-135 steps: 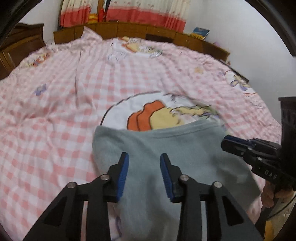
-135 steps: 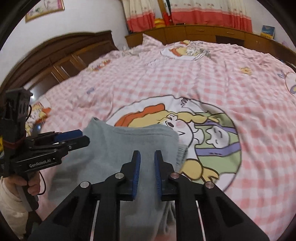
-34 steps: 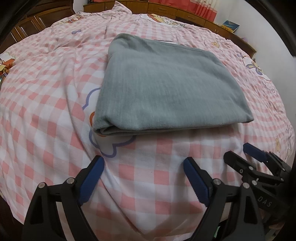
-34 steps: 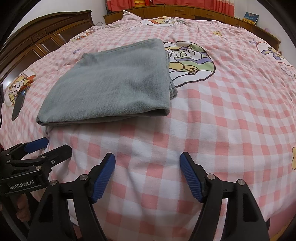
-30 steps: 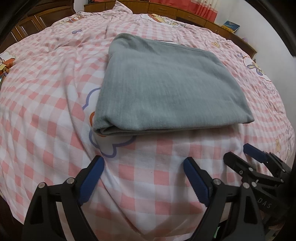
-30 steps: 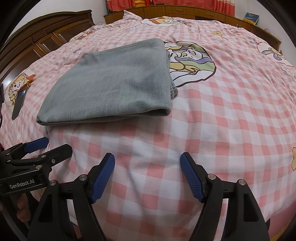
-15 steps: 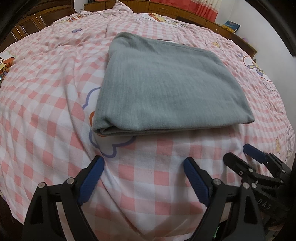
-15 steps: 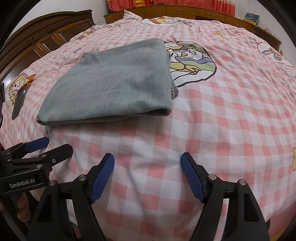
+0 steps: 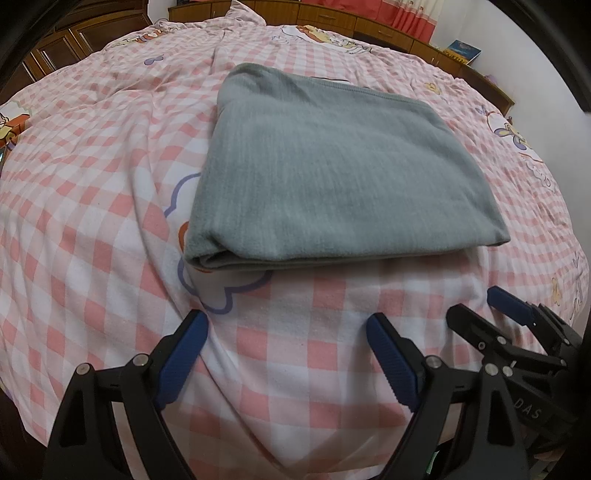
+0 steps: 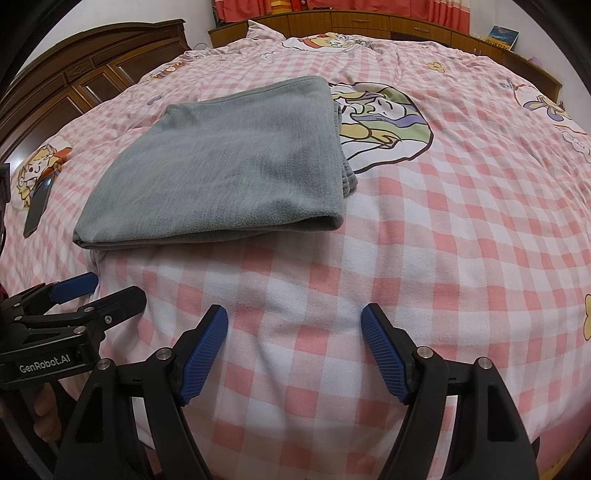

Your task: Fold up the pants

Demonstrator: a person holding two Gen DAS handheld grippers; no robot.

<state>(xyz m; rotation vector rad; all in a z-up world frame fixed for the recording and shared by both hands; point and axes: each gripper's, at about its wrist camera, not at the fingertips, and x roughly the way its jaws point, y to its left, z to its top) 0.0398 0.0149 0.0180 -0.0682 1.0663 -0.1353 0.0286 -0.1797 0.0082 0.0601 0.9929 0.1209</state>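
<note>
The grey pants (image 9: 340,170) lie folded into a flat rectangle on the pink checked bedspread (image 9: 92,221); they also show in the right wrist view (image 10: 229,162). My left gripper (image 9: 288,332) is open and empty, held back from the near folded edge. My right gripper (image 10: 295,325) is open and empty, also near the bed's front edge. Each gripper shows in the other's view: the right one (image 9: 495,314) and the left one (image 10: 92,291).
A dark phone (image 10: 37,206) lies on the bedspread left of the pants. A wooden headboard (image 10: 85,81) and low cabinets (image 10: 369,22) with red curtains line the far side. A book (image 9: 461,50) rests on the cabinet at the right.
Since 4.5 s ago both grippers have let go of the pants, opened wide and drawn back to the bed's near edge. Over the last second nothing has visibly moved.
</note>
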